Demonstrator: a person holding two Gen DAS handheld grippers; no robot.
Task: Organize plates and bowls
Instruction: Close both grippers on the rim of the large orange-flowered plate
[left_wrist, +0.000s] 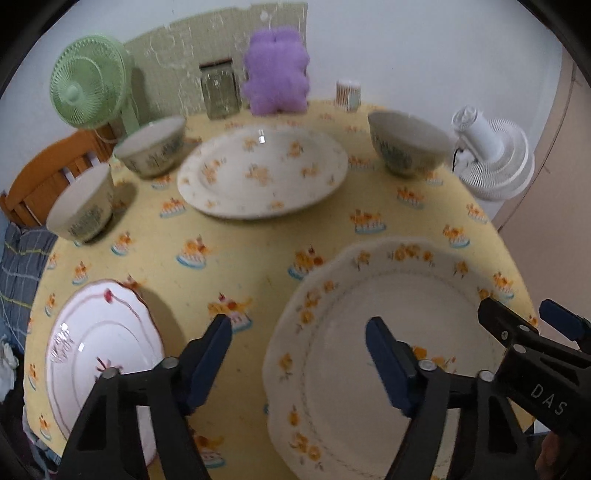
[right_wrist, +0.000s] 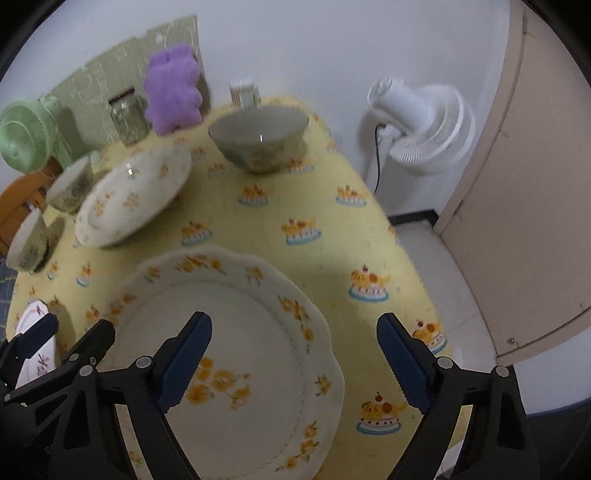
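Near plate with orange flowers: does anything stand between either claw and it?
Nothing visible does. The plate lies alone on the tablecloth. The left claw straddles its left rim and the right claw its right rim, both open, holding nothing. The pink plate and the bowls lie apart from it.

Round table under yellow cake-print cloth. Near edge: scalloped orange-flower plate right, pink-trimmed plate left; mid-far: second flowered plate, two bowls at left, one bowl at right. Far edge: glass jar, purple plush, striped cup.
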